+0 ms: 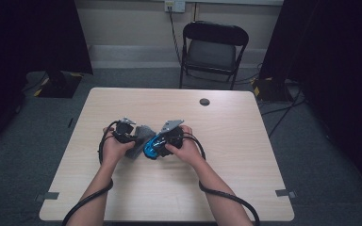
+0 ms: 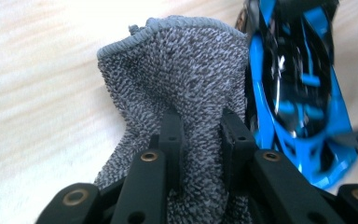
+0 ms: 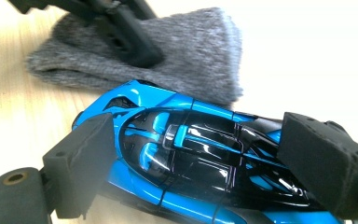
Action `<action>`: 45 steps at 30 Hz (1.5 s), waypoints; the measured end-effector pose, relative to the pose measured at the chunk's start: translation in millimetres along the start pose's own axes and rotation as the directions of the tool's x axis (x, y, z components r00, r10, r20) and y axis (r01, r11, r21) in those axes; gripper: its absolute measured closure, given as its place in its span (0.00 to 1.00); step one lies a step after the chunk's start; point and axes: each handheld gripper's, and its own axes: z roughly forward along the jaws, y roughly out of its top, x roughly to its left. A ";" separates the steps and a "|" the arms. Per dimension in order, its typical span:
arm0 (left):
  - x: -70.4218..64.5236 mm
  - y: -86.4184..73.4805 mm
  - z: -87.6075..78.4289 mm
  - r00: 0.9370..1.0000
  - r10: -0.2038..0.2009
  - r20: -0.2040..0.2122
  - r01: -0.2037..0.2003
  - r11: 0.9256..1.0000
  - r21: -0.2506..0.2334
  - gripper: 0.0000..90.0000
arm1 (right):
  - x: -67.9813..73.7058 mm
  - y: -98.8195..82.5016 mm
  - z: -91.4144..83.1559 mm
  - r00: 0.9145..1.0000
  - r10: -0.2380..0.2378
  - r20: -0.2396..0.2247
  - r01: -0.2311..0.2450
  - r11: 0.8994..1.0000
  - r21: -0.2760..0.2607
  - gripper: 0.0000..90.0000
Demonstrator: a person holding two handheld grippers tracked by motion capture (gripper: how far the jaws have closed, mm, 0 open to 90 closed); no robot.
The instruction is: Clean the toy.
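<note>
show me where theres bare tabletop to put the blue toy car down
Bare table runs along the far edge left of the round grommet, down the right side, and across the near edge between the forearms. It is crowded at the middle, where the grey cloth and blue toy car sit between both tongs.

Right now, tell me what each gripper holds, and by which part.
The left gripper pinches a bunched fold of the grey cloth. The right gripper clamps the blue toy car by its two ends.
</note>
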 end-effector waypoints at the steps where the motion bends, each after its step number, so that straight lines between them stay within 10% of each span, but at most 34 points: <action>1: 0.0 -2.5 -1.9 1.000 -0.001 0.004 0.001 1.000 -0.002 0.82 | 0.1 0.0 0.0 1.000 0.000 0.000 0.000 1.000 0.000 0.12; 28: -7.5 -58.4 -55.5 0.999 -0.017 0.041 0.018 1.000 -0.021 0.82 | 3.5 1.9 0.7 1.000 0.003 0.009 -0.003 1.000 0.008 0.11; 45: -25.2 -45.2 -70.5 0.997 0.036 0.063 -0.033 0.998 -0.055 0.82 | -4.5 11.6 -27.4 0.998 -0.016 -0.055 0.017 1.000 0.020 0.16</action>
